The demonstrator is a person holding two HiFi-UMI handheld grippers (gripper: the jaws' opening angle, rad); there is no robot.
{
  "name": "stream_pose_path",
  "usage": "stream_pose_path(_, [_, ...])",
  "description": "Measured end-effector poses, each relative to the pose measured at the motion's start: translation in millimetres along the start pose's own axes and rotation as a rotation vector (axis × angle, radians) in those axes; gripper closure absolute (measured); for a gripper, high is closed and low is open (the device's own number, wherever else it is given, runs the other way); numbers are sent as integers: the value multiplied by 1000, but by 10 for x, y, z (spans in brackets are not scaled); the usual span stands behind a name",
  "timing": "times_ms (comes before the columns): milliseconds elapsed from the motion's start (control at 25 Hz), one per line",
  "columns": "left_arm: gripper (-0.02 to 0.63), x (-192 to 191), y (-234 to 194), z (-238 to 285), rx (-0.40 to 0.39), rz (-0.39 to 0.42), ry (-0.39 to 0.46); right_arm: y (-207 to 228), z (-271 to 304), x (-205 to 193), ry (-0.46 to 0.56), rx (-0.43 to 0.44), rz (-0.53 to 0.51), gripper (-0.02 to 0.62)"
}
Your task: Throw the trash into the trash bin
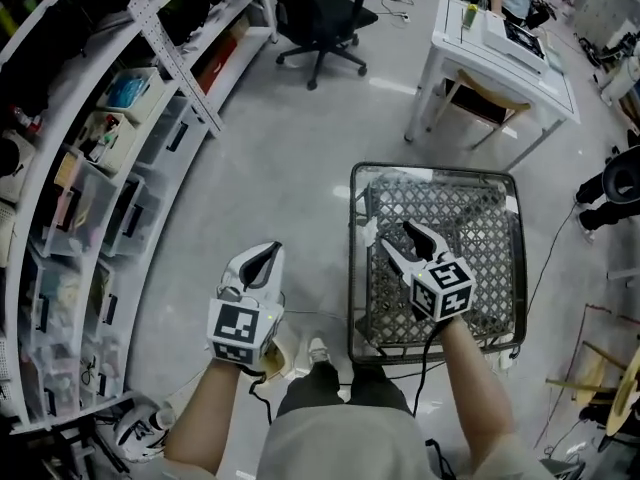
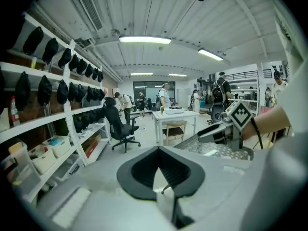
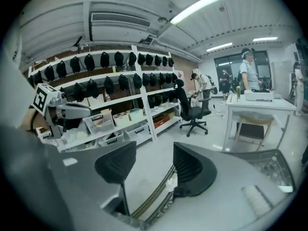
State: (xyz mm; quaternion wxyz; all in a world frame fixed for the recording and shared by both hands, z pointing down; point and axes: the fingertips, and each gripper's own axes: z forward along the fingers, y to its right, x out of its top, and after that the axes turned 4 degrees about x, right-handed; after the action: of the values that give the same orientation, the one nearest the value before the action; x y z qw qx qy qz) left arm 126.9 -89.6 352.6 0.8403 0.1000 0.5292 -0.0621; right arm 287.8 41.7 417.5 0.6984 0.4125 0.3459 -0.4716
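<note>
A dark wire-mesh trash bin (image 1: 432, 170) stands on the floor in front of me. My right gripper (image 1: 396, 235) hovers over its left half, open, with nothing between the pads. A white crumpled scrap (image 1: 368, 232) lies at the bin's left rim; in the right gripper view the white scrap (image 3: 171, 186) shows just below the jaws, beside the bin's rim (image 3: 149, 202). My left gripper (image 1: 268, 253) hangs over bare floor to the left of the bin, shut and holding nothing. In the left gripper view the left gripper (image 2: 159, 151) has its tips together, and the bin's mesh (image 2: 216, 150) lies to the right.
White shelving (image 1: 90, 198) with storage boxes curves along the left. A white table (image 1: 505, 53) with a chair beneath stands beyond the bin, and a black office chair (image 1: 330, 18) beyond that. A cable (image 1: 545, 268) runs on the floor right of the bin. Several people stand far off.
</note>
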Motion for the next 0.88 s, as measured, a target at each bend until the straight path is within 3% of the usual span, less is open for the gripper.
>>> stream_pose_path(200, [604, -415, -5, 378, 19, -59, -83, 266, 577, -605, -140, 45, 20, 357])
stream_pose_path(400, [604, -784, 84, 650, 20, -122, -169, 547, 1006, -1194, -261, 41, 150, 398])
stream_pose_path(760, [604, -1518, 210, 888, -2, -205, -290, 804, 1425, -1984, -451, -27, 151, 402])
stream_pose_path(880, [604, -1615, 212, 898, -2, -217, -311, 844, 1442, -2135, -489, -36, 126, 463])
